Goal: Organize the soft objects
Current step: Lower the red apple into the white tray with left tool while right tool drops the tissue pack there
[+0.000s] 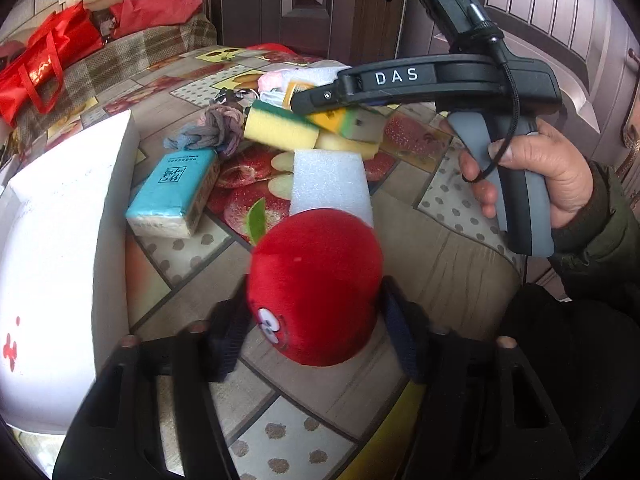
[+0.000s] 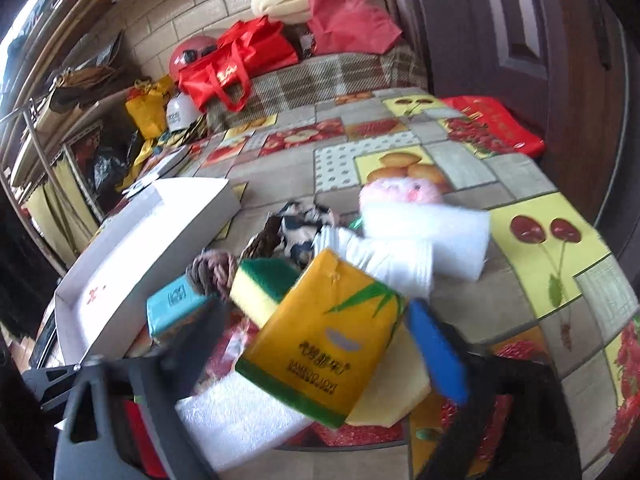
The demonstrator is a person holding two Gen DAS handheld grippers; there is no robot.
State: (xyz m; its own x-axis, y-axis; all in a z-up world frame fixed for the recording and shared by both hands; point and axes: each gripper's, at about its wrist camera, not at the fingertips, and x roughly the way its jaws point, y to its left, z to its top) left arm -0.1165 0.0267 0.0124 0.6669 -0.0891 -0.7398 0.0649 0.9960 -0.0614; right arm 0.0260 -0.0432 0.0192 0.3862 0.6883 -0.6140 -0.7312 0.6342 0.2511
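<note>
- The left gripper (image 1: 314, 330) points down toward the table, its two pads pressed against the sides of a red plush apple (image 1: 316, 286) with a stitched face, which is clenched above the fruit-print tablecloth (image 1: 192, 272).
- The right gripper (image 2: 320, 344), held by a bare hand (image 1: 532, 176) in a dark green sleeve, tilts down over the pile; its jaws grasp a yellow tissue pack (image 2: 324, 336), lifted and tilted above the other items.
- Beneath that pack lie a yellow-and-green sponge (image 2: 260, 284), a white foam block (image 2: 236, 420) and a blue tissue pack (image 1: 176, 196), with a knotted rope toy (image 1: 212, 130) just beside them.
- An open white box (image 1: 52, 264) sits at the table's left edge, close to the plush apple, with bare cloth between them.
- The near table edge curves under the left gripper.
</note>
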